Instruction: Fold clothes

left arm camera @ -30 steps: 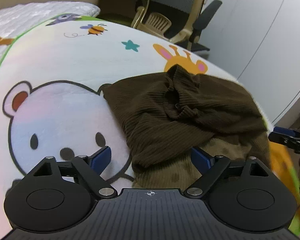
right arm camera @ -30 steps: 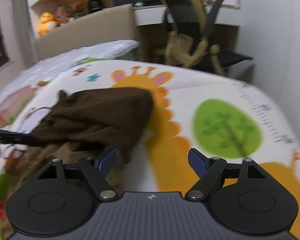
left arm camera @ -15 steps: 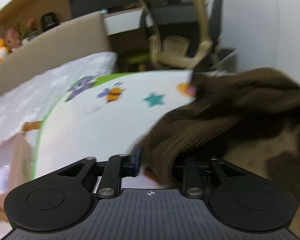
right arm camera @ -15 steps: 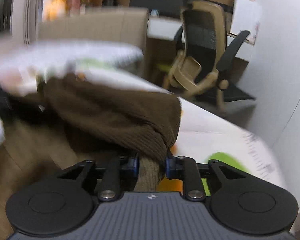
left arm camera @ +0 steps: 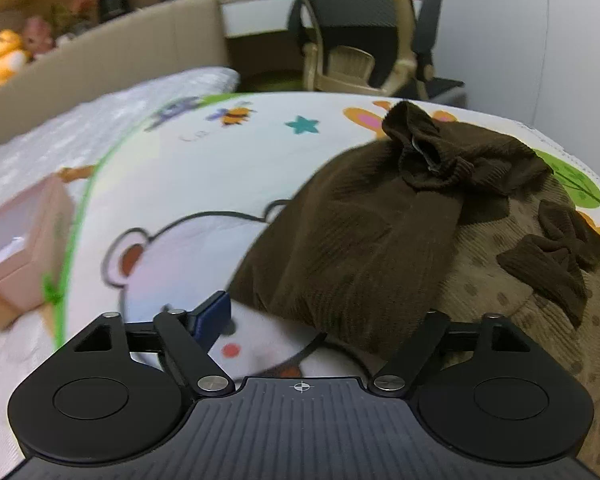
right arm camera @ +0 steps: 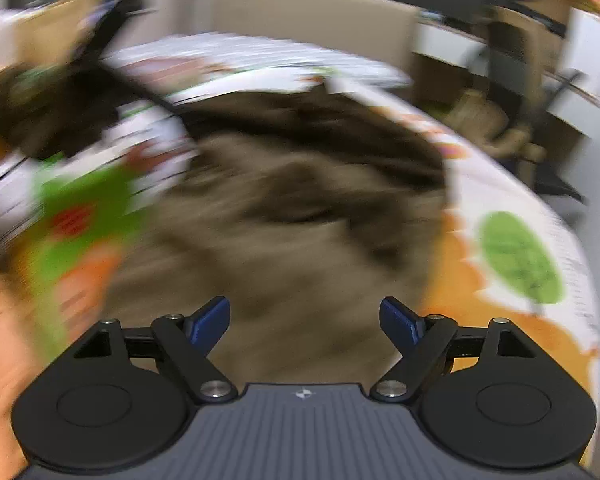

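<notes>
A brown garment (left arm camera: 364,240) lies on the cartoon play mat (left arm camera: 188,184). Its dark ribbed upper part is folded over a tan dotted skirt (left arm camera: 512,276) that carries a dark bow (left arm camera: 556,252). My left gripper (left arm camera: 320,320) is open at the garment's near edge. Its left fingertip (left arm camera: 214,316) shows over the bear print, and the cloth hides the right one. In the heavily blurred right wrist view, my right gripper (right arm camera: 306,316) is open just above the tan part of the garment (right arm camera: 300,208), with nothing between its blue pads.
A pink box (left arm camera: 20,232) sits at the mat's left edge, on a white quilt (left arm camera: 60,128). Behind stand a beige headboard (left arm camera: 120,52) with plush toys (left arm camera: 8,56) and an office chair (left arm camera: 352,40). A white wall is on the right.
Half a second ago both grippers were shut on the raised brown cloth. Now both are open and the garment lies folded on the mat. The right view is swinging fast.
</notes>
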A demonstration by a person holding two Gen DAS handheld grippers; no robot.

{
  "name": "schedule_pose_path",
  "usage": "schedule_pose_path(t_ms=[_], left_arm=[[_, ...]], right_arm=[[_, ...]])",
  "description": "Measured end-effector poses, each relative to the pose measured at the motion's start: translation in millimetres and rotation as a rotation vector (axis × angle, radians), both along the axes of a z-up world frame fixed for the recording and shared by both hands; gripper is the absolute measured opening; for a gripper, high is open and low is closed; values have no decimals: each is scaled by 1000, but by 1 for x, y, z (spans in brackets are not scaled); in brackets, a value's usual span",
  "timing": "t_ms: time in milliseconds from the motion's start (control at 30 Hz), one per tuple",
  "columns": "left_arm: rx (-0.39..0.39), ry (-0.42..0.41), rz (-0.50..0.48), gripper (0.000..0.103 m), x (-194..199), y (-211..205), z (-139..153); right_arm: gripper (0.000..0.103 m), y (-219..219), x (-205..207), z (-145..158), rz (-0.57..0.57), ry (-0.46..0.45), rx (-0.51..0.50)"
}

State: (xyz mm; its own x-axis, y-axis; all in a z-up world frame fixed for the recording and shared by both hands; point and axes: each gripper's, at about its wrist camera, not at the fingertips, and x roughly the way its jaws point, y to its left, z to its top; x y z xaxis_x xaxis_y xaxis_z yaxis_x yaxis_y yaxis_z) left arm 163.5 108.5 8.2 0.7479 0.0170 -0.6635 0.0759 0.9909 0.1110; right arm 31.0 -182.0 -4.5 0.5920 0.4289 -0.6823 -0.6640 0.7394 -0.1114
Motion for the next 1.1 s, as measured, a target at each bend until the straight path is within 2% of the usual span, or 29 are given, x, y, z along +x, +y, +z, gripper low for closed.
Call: schedule_pose_path(t_ms=[100, 167, 267, 300, 333, 400, 500, 600, 733, 800, 900, 967, 1000, 1067, 1100], left_arm=[[51, -68, 29, 89, -28, -6, 11], [86, -107, 31, 93, -50, -11, 18], [145, -166, 69, 96, -76, -14, 27], [138, -156, 74, 96, -77, -12, 29], [131, -145, 79, 96, -79, -11, 31], [75, -111, 101, 96, -71, -3, 34], [34, -112, 113, 96, -75, 3, 44], [87, -126, 104, 98, -81, 8, 49], [191, -94, 85, 101, -60, 28, 46], [266, -78, 138, 103, -41, 40, 38], [291, -58, 212, 103, -20, 54, 32], [308, -72, 196, 103, -23, 49, 32], [300, -72, 151, 103, -27, 47, 33], [84, 48, -72, 103, -32, 56, 32], [-45, 146, -170, 103, -31, 65, 28]], right_arm=[[88, 1, -44, -5, 110, -24, -46], [89, -5, -55, -9, 126, -36, -83], [91, -7, -53, -21, 55, -42, -141], [97, -5, -48, -27, 14, -41, -144], [98, -1, -40, -28, -14, -34, -121], [98, 10, -24, -29, -68, -27, -96], [102, 32, -2, -32, -111, -13, -74], [102, 46, 21, -36, -142, 33, -44], [102, 52, 42, -41, -170, 70, 2], [102, 52, 50, -44, -185, 84, 25], [102, 52, 61, -48, -207, 105, 59], [103, 52, 59, -50, -219, 97, 65], [103, 51, 57, -50, -219, 95, 71], [103, 48, 55, -50, -214, 100, 77], [103, 46, 55, -50, -211, 102, 80]])
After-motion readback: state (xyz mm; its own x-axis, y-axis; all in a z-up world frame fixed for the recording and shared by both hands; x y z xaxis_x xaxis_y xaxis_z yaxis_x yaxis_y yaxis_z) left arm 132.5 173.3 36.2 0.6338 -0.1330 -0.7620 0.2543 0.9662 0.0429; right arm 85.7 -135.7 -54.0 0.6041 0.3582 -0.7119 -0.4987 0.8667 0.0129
